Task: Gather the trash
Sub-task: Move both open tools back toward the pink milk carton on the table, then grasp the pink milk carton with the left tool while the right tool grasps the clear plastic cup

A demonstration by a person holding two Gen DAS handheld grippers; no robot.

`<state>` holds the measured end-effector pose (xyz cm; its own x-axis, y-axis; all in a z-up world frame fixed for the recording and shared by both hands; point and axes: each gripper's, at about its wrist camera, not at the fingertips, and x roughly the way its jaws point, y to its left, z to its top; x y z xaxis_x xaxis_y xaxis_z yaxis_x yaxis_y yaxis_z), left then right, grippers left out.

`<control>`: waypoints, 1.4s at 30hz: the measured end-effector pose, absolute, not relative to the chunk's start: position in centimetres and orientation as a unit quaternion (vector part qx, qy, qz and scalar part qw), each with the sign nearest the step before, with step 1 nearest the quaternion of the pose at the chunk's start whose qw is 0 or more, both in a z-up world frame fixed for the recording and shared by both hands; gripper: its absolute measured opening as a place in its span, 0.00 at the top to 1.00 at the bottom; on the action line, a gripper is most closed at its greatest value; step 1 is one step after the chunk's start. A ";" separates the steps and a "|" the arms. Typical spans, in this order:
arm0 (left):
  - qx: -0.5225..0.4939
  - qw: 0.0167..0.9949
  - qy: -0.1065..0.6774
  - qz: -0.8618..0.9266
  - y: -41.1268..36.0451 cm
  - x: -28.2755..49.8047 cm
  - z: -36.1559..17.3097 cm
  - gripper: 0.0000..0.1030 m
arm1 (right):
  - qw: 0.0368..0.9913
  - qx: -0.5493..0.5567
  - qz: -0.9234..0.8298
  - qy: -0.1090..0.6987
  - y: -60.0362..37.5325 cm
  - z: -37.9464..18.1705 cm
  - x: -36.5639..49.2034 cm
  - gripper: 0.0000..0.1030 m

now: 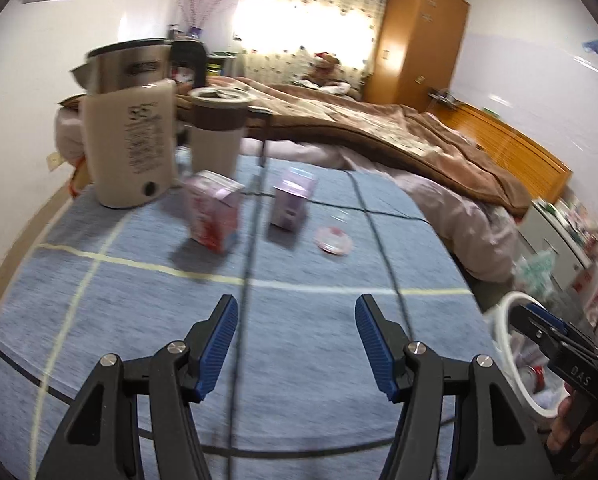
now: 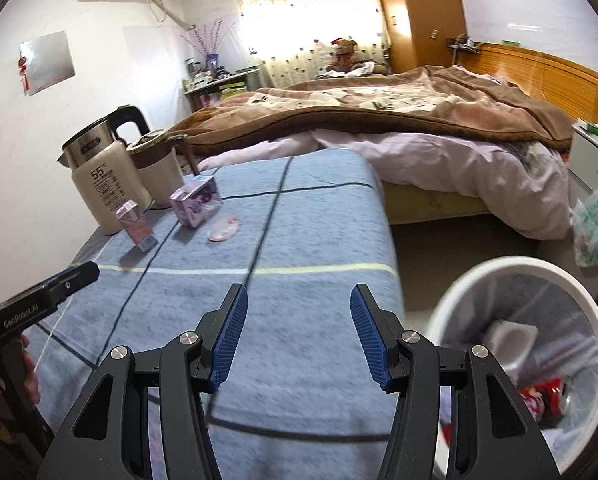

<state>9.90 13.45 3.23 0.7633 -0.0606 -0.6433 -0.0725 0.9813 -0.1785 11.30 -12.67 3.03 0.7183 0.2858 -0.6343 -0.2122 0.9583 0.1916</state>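
On the blue-clothed table [image 1: 299,340] stand a pink-red carton [image 1: 215,212], a lilac carton [image 1: 293,200] and a round pink foil lid [image 1: 333,240]. The same three show in the right wrist view: pink carton [image 2: 137,226], lilac carton [image 2: 197,200], lid [image 2: 223,229]. My left gripper [image 1: 297,344] is open and empty, over the table short of the cartons. My right gripper [image 2: 299,336] is open and empty, above the table's right edge beside a white trash bin [image 2: 459,300] that holds a white cup and red wrappers.
A steel-and-cream kettle [image 1: 129,132] and a cream mug with a brown band [image 1: 217,128] stand at the table's back left. A bed with a brown blanket [image 2: 399,120] lies behind. The bin [image 1: 507,344] stands on the floor right of the table.
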 end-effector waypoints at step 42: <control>-0.051 0.919 0.388 0.040 20.4 22.3 -1.0 0.35 | 0.889 0.014 0.211 0.405 0.4 -1.0 26.3 0.47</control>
<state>22.32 20.44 -1.00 0.6962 0.0344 -0.7170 -0.1141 0.9915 -0.0632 26.34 0.37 -0.99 0.5821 0.3876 -0.7148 -0.3646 0.9102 0.1967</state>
